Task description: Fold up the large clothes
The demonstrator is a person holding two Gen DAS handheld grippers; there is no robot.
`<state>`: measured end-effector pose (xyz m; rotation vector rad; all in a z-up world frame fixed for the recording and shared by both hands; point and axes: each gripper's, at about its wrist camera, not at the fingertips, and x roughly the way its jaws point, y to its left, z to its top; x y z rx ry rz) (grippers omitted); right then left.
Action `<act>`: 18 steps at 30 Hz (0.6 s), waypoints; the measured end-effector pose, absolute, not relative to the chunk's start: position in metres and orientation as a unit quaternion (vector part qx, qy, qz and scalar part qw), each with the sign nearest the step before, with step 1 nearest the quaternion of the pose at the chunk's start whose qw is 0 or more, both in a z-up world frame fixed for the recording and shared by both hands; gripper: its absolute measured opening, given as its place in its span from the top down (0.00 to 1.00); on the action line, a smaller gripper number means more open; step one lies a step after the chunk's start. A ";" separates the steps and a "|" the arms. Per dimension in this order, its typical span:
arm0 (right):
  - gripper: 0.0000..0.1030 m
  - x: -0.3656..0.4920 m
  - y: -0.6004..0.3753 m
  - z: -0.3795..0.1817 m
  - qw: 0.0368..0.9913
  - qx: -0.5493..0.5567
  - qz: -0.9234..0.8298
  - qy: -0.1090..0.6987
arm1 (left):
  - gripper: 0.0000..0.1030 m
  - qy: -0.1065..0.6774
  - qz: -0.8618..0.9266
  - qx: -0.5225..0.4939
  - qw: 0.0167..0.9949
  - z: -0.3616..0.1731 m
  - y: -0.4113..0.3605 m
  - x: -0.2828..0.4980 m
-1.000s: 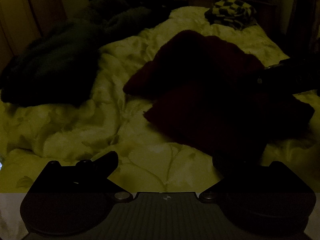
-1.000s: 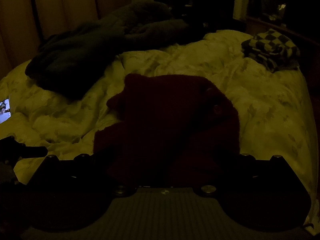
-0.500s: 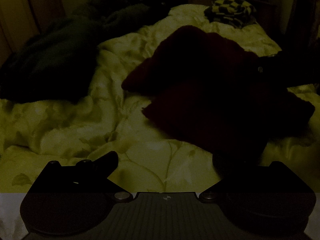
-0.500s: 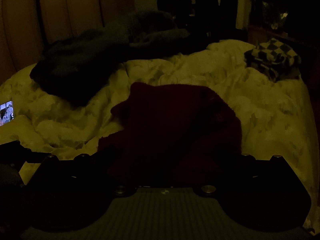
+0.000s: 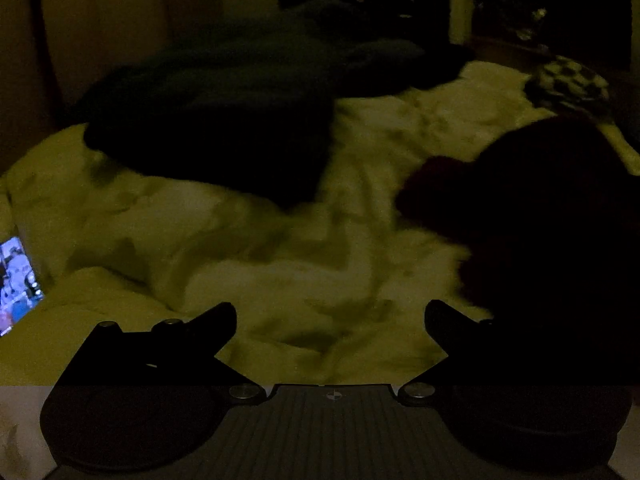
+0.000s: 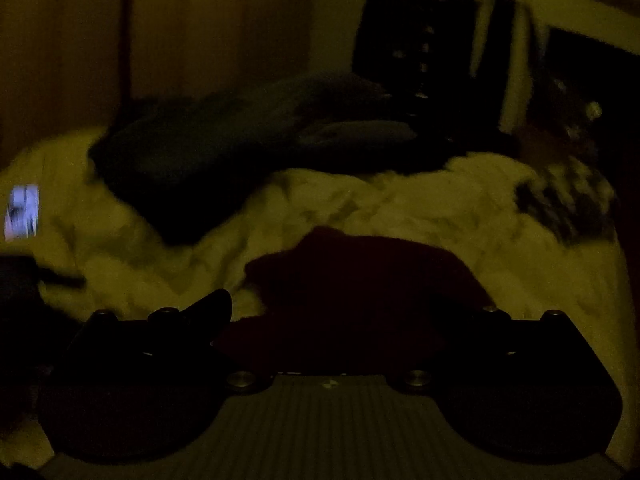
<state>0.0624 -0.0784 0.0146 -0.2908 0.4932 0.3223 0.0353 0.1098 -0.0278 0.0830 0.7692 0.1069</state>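
Dim yellow light covers the bed (image 5: 312,280), and both views smear with motion blur; half a second ago they were sharper. My left gripper (image 5: 330,320) has swung leftward since then; the dark red garment (image 5: 540,220), which filled the middle and right of its view, now sits at the right edge, and a lit phone screen (image 5: 18,284) has come into sight at the far left on the duvet. Its jaws stand wide apart with nothing between them, pale patterned bedding showing through the gap.

My right gripper (image 6: 340,312) has risen and tilted back; the dark red garment (image 6: 360,280) lies lower in its view than before, close in front of the fingers, crumpled on the bed (image 6: 400,200). The left finger (image 6: 212,308) shows clearly; the right one merges with the dark cloth, so I cannot tell whether this gripper grips the fabric or is released.

Beyond, a dark blanket (image 5: 224,112) lies heaped across the far left of the bed; a checkered cloth (image 5: 568,84) rests at the far right corner.
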 end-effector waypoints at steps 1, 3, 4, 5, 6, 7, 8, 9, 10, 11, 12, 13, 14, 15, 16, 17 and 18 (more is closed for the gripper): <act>0.00 0.070 -0.064 0.013 0.940 -0.185 0.157 0.239 | 0.00 0.380 0.052 0.038 0.923 -0.031 0.112 0.036; 0.00 0.086 -0.041 0.009 0.924 -0.250 0.162 0.240 | 0.00 0.397 0.030 0.011 0.917 -0.041 0.118 0.040; 0.00 0.095 -0.030 0.005 0.917 -0.272 0.166 0.240 | 0.00 0.400 0.020 0.003 0.916 -0.044 0.117 0.042; 0.00 0.106 -0.018 0.002 0.908 -0.297 0.169 0.241 | 0.00 0.400 0.012 0.002 0.916 -0.046 0.117 0.043; 0.00 0.121 -0.004 -0.005 0.896 -0.327 0.169 0.250 | 0.00 0.396 0.010 0.007 0.918 -0.046 0.116 0.043; 0.00 0.134 0.006 -0.012 0.885 -0.349 0.164 0.260 | 0.00 0.394 0.009 0.012 0.919 -0.047 0.115 0.044; 0.00 0.149 0.019 -0.022 0.871 -0.375 0.156 0.274 | 0.00 0.394 0.005 0.016 0.919 -0.049 0.114 0.044; 0.00 0.163 0.030 -0.034 0.855 -0.400 0.156 0.291 | 0.00 0.392 0.004 0.019 0.920 -0.049 0.114 0.043; 0.00 0.172 0.038 -0.045 0.842 -0.417 0.162 0.302 | 0.00 0.393 0.003 0.021 0.919 -0.050 0.113 0.042; 0.01 0.182 0.049 -0.062 0.827 -0.443 0.157 0.310 | 0.00 0.396 0.000 0.022 0.918 -0.052 0.112 0.042; 0.01 0.190 0.054 -0.076 0.814 -0.465 0.145 0.317 | 0.00 0.395 -0.002 0.022 0.918 -0.053 0.114 0.042; 0.01 0.197 0.058 -0.093 0.798 -0.489 0.125 0.329 | 0.00 0.397 -0.004 0.020 0.918 -0.054 0.115 0.042; 0.02 0.203 0.058 -0.104 0.789 -0.501 0.113 0.337 | 0.00 0.397 -0.005 0.016 0.918 -0.055 0.116 0.043; 0.02 0.207 0.055 -0.115 0.789 -0.497 0.104 0.347 | 0.00 0.398 -0.007 0.012 0.917 -0.055 0.117 0.042; 0.06 0.208 0.050 -0.118 0.790 -0.491 0.084 0.356 | 0.00 0.398 -0.008 0.008 0.917 -0.055 0.119 0.042; 0.14 0.209 0.043 -0.117 0.803 -0.461 0.081 0.369 | 0.00 0.399 -0.009 0.005 0.917 -0.056 0.120 0.043; 0.21 0.206 0.035 -0.113 0.818 -0.428 0.080 0.376 | 0.00 0.401 -0.010 0.002 0.916 -0.056 0.120 0.044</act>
